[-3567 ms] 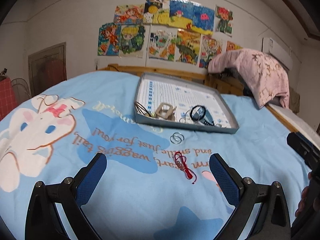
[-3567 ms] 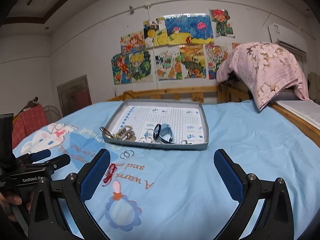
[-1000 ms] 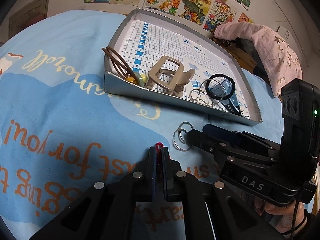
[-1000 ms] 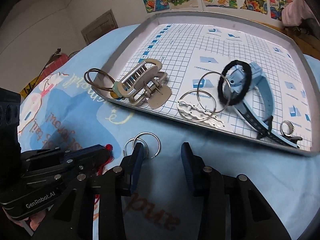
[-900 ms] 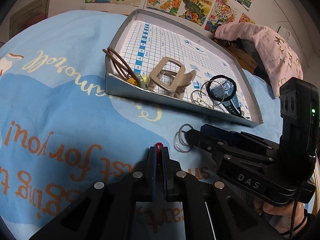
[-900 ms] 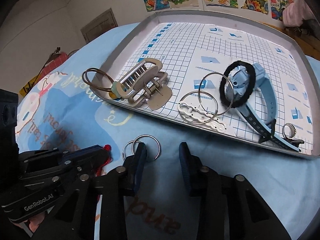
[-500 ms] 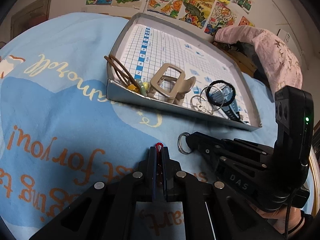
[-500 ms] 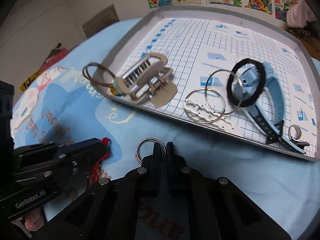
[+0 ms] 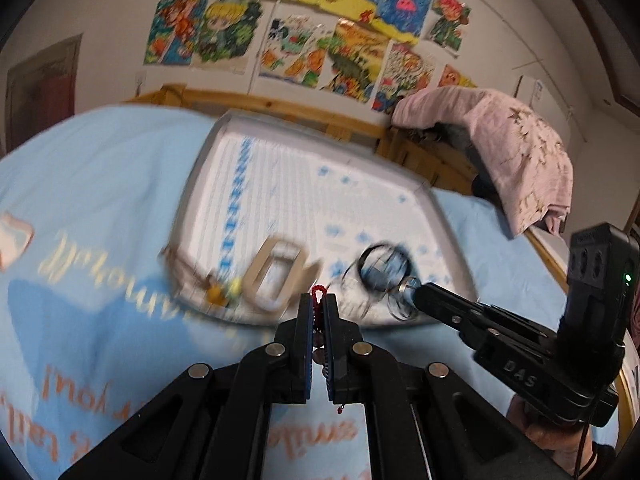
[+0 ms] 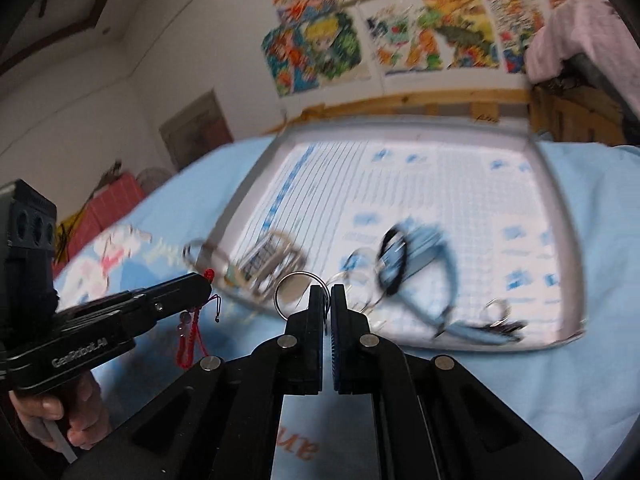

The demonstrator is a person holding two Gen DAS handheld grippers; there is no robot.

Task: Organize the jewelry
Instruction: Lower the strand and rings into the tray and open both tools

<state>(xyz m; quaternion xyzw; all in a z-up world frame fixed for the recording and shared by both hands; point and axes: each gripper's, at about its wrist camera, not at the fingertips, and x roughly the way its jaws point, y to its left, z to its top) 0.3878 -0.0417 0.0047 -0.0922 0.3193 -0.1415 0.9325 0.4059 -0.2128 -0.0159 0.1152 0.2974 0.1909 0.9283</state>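
Observation:
My left gripper [image 9: 319, 300] is shut on a red cord bracelet [image 9: 318, 291], held in the air just short of the grey tray's [image 9: 208, 152] near rim. In the right wrist view the left gripper [image 10: 202, 280] shows with the bracelet [image 10: 192, 334] hanging below it. My right gripper [image 10: 327, 292] is shut on silver rings [image 10: 294, 292], lifted in front of the tray [image 10: 560, 216]. The rings also show in the left wrist view [image 9: 402, 300] at the right gripper's tip [image 9: 418, 292]. In the tray lie a beige hair claw [image 9: 276, 276], a black hair tie [image 9: 380, 266] and a blue watch [image 10: 436, 252].
The tray lies on a light blue printed bedspread [image 9: 100, 208]. A wooden headboard [image 9: 304, 116] and a pink blanket [image 9: 504, 140] are behind it. A brown hair elastic [image 9: 188, 268] lies at the tray's near left corner. The view is motion blurred.
Both grippers have lifted off the bedspread with their items and moved toward the tray's near rim. The rings left the bed in the right gripper.

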